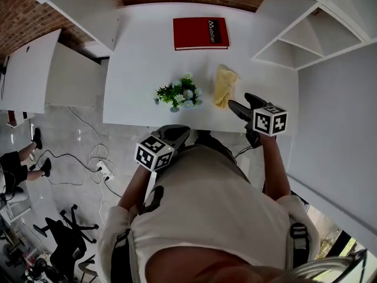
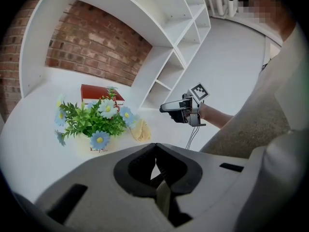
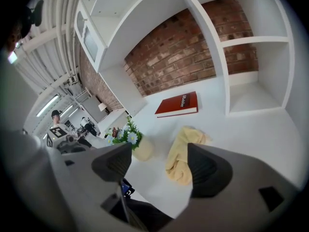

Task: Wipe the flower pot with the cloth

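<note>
A small pale flower pot (image 2: 91, 145) with green leaves and blue and white flowers (image 1: 178, 92) stands near the white table's front edge. A crumpled yellow cloth (image 1: 224, 85) lies on the table just right of it. My right gripper (image 1: 244, 103) hovers over the front edge right by the cloth, open, with nothing between its fingers; in the right gripper view the cloth (image 3: 181, 153) shows through the gap of the right gripper (image 3: 159, 161). My left gripper (image 1: 178, 132) is shut and empty, off the table's front edge, below the pot.
A red book (image 1: 201, 33) lies at the back of the white table (image 1: 147, 52). White shelves (image 1: 306, 34) rise at the right, a brick wall behind. Cables and a power strip (image 1: 100, 168) lie on the floor to the left.
</note>
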`<state>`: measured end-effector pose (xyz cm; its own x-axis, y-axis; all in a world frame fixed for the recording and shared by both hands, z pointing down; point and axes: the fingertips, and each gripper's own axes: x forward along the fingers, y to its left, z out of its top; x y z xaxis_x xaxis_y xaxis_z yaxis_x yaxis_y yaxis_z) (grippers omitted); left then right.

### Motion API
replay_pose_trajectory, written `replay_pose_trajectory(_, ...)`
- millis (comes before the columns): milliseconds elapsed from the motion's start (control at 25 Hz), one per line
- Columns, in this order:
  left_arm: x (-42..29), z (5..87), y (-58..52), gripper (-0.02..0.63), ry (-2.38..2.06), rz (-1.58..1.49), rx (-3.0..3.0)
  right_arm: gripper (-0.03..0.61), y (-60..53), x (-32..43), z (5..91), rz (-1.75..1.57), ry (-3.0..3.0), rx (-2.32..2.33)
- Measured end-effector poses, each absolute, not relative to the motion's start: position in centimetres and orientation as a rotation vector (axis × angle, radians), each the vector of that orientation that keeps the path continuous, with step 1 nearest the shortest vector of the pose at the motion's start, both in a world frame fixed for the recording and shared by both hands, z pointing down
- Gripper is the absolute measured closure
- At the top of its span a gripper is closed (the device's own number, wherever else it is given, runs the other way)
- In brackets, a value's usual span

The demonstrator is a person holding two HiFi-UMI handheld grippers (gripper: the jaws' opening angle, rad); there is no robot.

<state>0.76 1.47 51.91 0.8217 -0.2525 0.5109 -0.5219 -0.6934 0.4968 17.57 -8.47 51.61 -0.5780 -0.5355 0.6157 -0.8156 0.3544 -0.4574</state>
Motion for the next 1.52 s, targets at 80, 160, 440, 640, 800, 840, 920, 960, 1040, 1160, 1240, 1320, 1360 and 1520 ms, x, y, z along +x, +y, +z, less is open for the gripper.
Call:
replay_pose_trajectory(80,1.0,52.0,0.9,0.592,-0.589,0.548,2.342,0.225,-9.1,17.6,52.3,1.085,-2.253,1.132)
replay_pose_trajectory(160,0.9,52.1,0.7,0.592,-0.609,0.553,2.330,0.224,-9.5,17.4,53.0,1.076,-2.235,1.084)
replay_pose_trajectory(440,0.6,52.6,0.3,0.592,-0.692,0.537,2.266,0.225,-11.6,18.1,56.2,1.010,-2.155,1.044)
replay_pose_trajectory(640,0.9,52.5,0.3,0.592,-0.719,0.537,2.253,0.227,-13.0,18.1,59.9,1.028,-2.081,1.036)
replay_pose_trajectory(800,0.9,52.4,-0.1,0.592,-0.755,0.543,2.255,0.243,-13.2,18.0,63.9,1.040,-1.993,1.020)
replay_pose_trajectory(840,0.8,52.4,-0.1,0.592,-0.760,0.543,2.253,0.276,-13.1,18.2,64.9,1.029,-1.963,1.020)
replay_pose_trajectory(920,0.3,52.5,-0.1,0.592,-0.772,0.540,2.248,0.371,-12.7,18.4,66.3,1.033,-1.933,1.030)
replay_pose_trajectory(960,0.0,52.5,0.0,0.592,-0.779,0.536,2.243,0.384,-12.5,18.4,66.7,1.054,-1.936,1.037)
replay_pose_trajectory(1040,-0.5,52.7,0.1,0.592,-0.791,0.520,2.231,0.442,-12.2,18.2,67.0,1.088,-1.952,1.038)
replay_pose_trajectory(1160,-1.0,52.6,0.1,0.592,-0.794,0.487,2.221,0.467,-12.3,18.0,67.1,1.088,-1.958,1.029)
replay_pose_trajectory(1240,-1.3,52.5,0.0,0.592,-0.793,0.477,2.231,0.473,-12.3,17.9,67.1,1.082,-1.954,1.037)
replay_pose_trajectory(1320,-1.8,52.4,0.0,0.592,-0.799,0.474,2.246,0.477,-12.2,17.9,67.0,1.075,-1.945,1.063)
replay_pose_trajectory(1360,-2.0,52.4,0.1,0.592,-0.803,0.473,2.252,0.480,-12.0,17.9,66.9,1.082,-1.936,1.082)
replay_pose_trajectory(1520,-3.7,52.2,0.6,0.592,-0.825,0.457,2.275,0.489,-10.6,16.5,64.9,1.143,-1.959,1.133)
